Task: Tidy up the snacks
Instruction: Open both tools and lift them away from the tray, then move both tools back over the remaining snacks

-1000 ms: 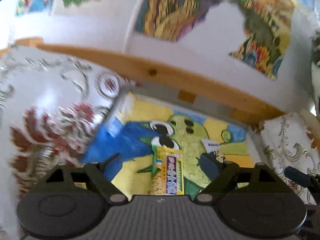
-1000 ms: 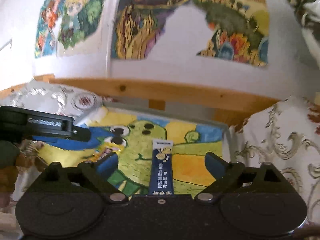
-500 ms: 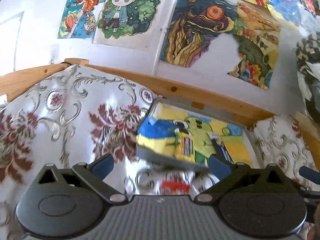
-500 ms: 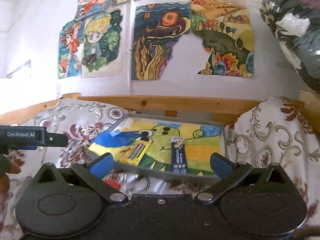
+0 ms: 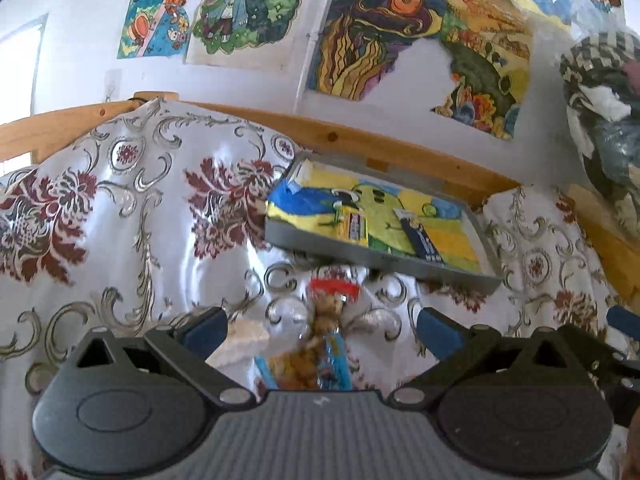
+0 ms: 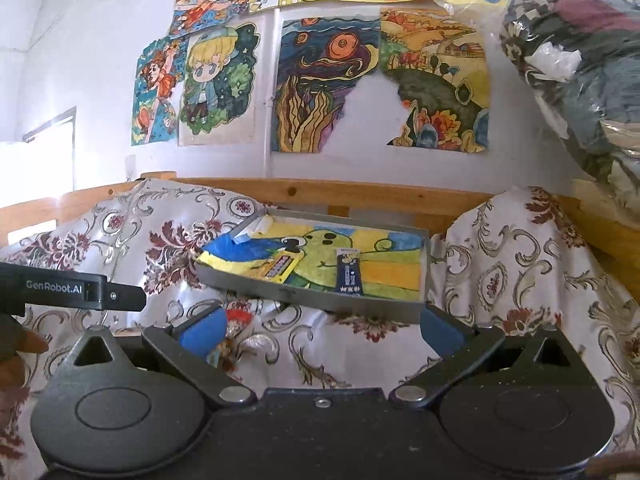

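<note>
A grey tray (image 5: 372,258) (image 6: 320,300) lined with a yellow and green drawing rests tilted on the floral cloth. In it lie a yellow snack packet (image 5: 354,228) (image 6: 282,268) and a dark blue stick packet (image 5: 422,236) (image 6: 349,274). On the cloth in front of the tray lies a clear bag of brown snacks with a red and blue label (image 5: 326,332) (image 6: 232,328). My left gripper (image 5: 322,328) is open, its fingers either side of that bag without touching it. My right gripper (image 6: 320,328) is open and holds nothing, short of the tray's near wall.
A wooden rail (image 6: 360,194) runs behind the tray, under a wall of drawings. A plastic-wrapped bundle of fabric (image 6: 580,72) hangs at the upper right. A pale flat object (image 5: 240,340) lies by the left finger. The left gripper's body (image 6: 68,292) crosses the right view's left edge.
Both grippers have drawn back from the tray, leaving the yellow packet and the blue stick inside it. The snack bag on the cloth has come into view between my left fingers.
</note>
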